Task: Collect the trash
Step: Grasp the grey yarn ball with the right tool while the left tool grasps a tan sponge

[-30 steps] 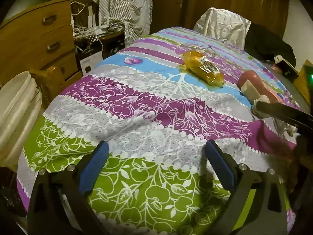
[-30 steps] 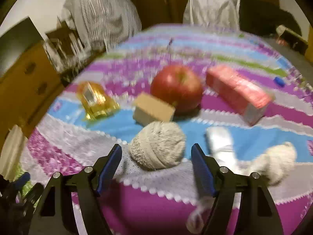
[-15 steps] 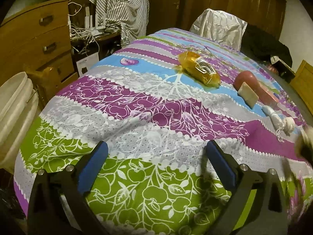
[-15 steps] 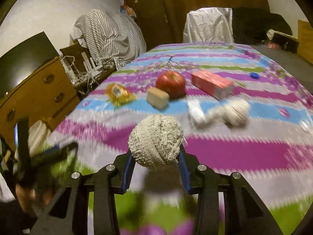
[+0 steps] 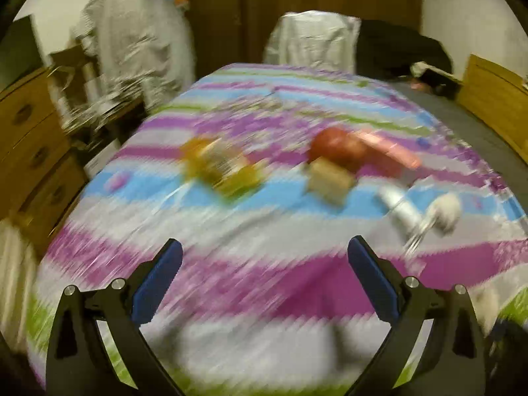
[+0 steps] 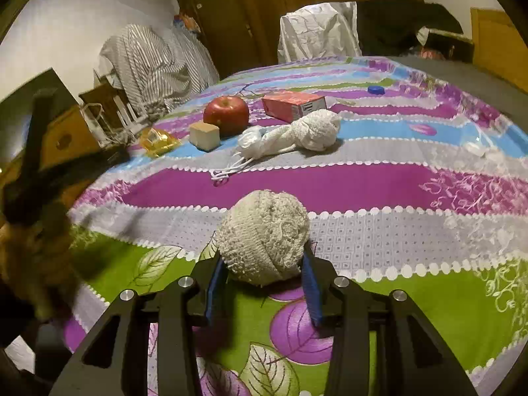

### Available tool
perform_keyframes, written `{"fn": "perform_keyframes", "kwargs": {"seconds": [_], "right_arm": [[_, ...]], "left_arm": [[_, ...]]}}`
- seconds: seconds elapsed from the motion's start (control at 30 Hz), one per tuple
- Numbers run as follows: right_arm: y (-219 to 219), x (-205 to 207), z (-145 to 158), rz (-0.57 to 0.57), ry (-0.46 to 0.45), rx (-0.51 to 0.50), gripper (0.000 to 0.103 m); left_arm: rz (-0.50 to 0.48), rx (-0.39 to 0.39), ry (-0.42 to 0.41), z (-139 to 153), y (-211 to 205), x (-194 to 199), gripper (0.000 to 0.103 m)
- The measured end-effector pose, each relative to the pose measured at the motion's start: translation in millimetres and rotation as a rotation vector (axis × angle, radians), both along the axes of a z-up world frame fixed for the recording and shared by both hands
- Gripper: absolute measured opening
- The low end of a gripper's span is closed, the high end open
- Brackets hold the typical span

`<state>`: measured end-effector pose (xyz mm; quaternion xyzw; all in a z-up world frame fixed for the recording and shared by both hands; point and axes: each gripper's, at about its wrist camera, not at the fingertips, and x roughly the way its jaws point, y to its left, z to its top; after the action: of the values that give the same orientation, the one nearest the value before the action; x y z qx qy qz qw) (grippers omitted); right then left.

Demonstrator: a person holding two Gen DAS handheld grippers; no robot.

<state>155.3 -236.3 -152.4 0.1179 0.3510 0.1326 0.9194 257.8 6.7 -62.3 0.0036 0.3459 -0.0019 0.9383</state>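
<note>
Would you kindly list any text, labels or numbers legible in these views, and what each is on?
None can be read.
Red carton: white end label with dark print, too small to read.
Yellow wrapper: pale label, illegible.
Left wrist view: motion-blurred throughout.

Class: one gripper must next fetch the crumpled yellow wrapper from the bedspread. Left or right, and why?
Left. The left gripper is open and empty, facing the yellow wrapper; the right gripper is shut on a grey wad.
</note>
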Motion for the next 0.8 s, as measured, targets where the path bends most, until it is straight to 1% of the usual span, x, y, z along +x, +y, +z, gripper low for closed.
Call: {"fn": "perform_keyframes", "kwargs": {"seconds": [0.07,0.13,0.17,0.2,0.23,0.27,0.33,0.37,0.4,0.43,0.47,0.53,0.6,0.67,0.7,0.8], "right_arm": [[-3.7,0.8,0.1,0.005,0.000,0.026,0.043],[-4.1,2.1,0.3,0.008,0.000,0.033,0.043],[-4.1,3.0,0.8,0.009,0.000,0.036,0.043],[-4.0,2.8,1.0,0.010,-0.001,0.041,0.043],[-5.0,2.8,0.6,0.012,0.000,0.049,0.043],[-6.2,3.0,0.2,0.015,0.000,0.059,0.043],[-7.8,3.7,-0.7,0.018,0.001,0.073,0.043],[-7.9,4.0,-0.9,0.019,0.001,0.077,0.043],[-7.8,4.1,-0.8,0.020,0.001,0.077,0.043],[-7.6,4.1,-0.7,0.020,0.001,0.076,0.043],[-7.4,4.0,-0.6,0.020,0.001,0.074,0.043],[-7.4,3.6,-0.4,0.018,0.000,0.072,0.043],[-7.1,3.8,-0.3,0.017,0.000,0.068,0.043],[-5.8,3.5,0.1,0.016,-0.001,0.059,0.043],[-5.0,3.6,0.3,0.014,-0.001,0.053,0.043],[-0.6,3.2,1.7,0.011,-0.002,0.020,0.043]], "left_arm": [[-0.017,0.037,-0.012,-3.7,-20.6,31.0,0.097],[-0.051,0.049,0.013,-12.6,-33.2,54.4,0.097],[-0.072,0.072,0.024,-17.3,-39.9,63.3,0.097],[-0.086,0.113,0.034,-23.3,-46.3,72.8,0.097],[-0.095,0.141,0.059,-29.3,-50.8,83.1,0.097],[-0.107,0.135,0.097,-33.3,-52.6,93.4,0.097],[-0.119,0.110,0.107,-33.9,-51.1,102.2,0.095],[-0.135,0.099,0.119,-36.8,-50.3,105.5,0.081],[-0.153,0.081,0.146,-41.2,-49.7,108.4,0.067],[-0.172,0.053,0.187,-47.2,-47.7,112.2,0.051],[-0.177,0.027,0.183,-46.3,-44.5,111.3,0.048],[-0.165,-0.009,0.182,-42.6,-36.4,103.2,0.046],[-0.163,-0.054,0.200,-41.7,-29.1,83.3,0.046],[-0.189,-0.110,0.208,-37.2,-18.8,42.8,0.046],[-0.191,-0.121,0.204,-36.8,-17.8,30.0,0.046],[-0.149,-0.102,0.173,-30.7,4.6,-38.5,0.046]]}}
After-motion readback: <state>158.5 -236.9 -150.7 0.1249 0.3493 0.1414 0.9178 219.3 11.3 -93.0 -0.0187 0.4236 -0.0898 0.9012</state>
